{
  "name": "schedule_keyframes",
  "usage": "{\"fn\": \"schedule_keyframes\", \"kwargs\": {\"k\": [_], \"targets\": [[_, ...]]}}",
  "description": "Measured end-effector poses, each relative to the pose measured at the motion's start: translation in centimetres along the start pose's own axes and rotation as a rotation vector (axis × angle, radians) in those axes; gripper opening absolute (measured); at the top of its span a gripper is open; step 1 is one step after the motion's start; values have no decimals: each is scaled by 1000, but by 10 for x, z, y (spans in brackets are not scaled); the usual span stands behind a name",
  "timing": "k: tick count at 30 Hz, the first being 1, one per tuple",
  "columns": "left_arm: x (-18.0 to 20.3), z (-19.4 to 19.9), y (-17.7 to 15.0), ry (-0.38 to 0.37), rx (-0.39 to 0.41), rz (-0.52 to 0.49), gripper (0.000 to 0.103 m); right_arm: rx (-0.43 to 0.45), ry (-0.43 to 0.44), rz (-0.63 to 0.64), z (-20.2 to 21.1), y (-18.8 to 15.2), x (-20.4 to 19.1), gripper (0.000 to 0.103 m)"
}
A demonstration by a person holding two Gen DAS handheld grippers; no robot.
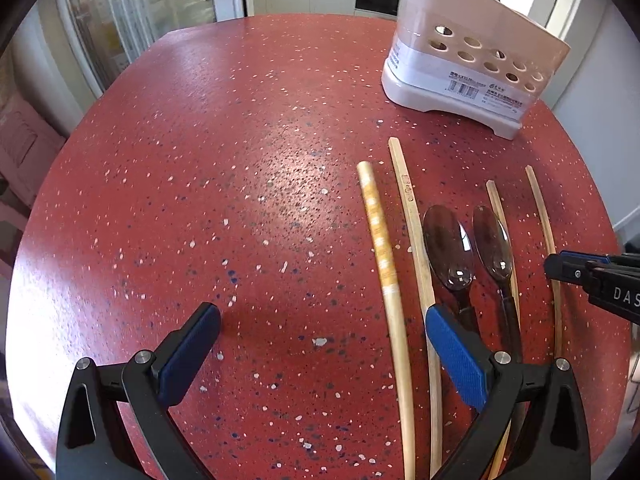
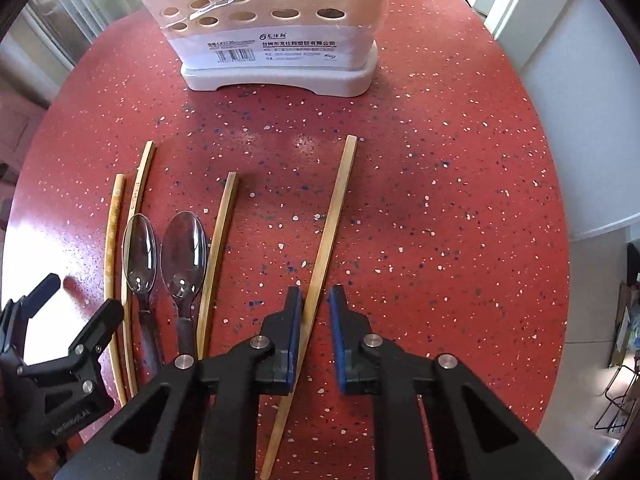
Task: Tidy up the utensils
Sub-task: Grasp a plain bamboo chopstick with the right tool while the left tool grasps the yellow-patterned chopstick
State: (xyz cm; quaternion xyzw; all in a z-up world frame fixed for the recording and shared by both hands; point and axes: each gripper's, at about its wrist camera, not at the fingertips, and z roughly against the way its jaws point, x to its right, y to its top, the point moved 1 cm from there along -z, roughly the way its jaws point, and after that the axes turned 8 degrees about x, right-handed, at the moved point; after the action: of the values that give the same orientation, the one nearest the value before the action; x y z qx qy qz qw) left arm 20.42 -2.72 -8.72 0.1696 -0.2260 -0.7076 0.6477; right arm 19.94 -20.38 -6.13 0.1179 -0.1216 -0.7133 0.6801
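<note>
Several bamboo chopsticks and two dark clear plastic spoons lie side by side on the red speckled table. A white utensil holder with round holes stands at the far side. My left gripper is wide open, low over the table, left of a patterned chopstick; its right finger sits over the spoon handles. My right gripper is partly open, its fingers on either side of the rightmost chopstick, not closed on it.
The left gripper shows in the right wrist view at the lower left. The right gripper's tip shows at the right edge of the left wrist view. The table's rounded edge runs close on the right, with white walls beyond.
</note>
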Motion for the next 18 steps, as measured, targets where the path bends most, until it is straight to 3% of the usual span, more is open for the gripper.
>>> {"fn": "schedule_keyframes", "kwargs": {"k": [7, 9, 14, 16, 17, 18], "targets": [[-1, -3, 10, -39, -70, -4, 103, -11, -9, 44, 1, -1, -1, 15], [3, 0, 13, -66, -74, -29, 101, -10, 3, 57, 0, 0, -2, 11], [17, 7, 17, -143, -103, -61, 60, 1, 53, 40, 2, -8, 7, 6], [20, 9, 18, -164, -111, -57, 50, 11, 85, 36, 3, -11, 11, 6], [22, 10, 17, -183, -112, -55, 36, 18, 103, 33, 4, -14, 13, 6], [24, 11, 17, -188, -115, -55, 35, 24, 125, 26, 5, -17, 16, 6]]}}
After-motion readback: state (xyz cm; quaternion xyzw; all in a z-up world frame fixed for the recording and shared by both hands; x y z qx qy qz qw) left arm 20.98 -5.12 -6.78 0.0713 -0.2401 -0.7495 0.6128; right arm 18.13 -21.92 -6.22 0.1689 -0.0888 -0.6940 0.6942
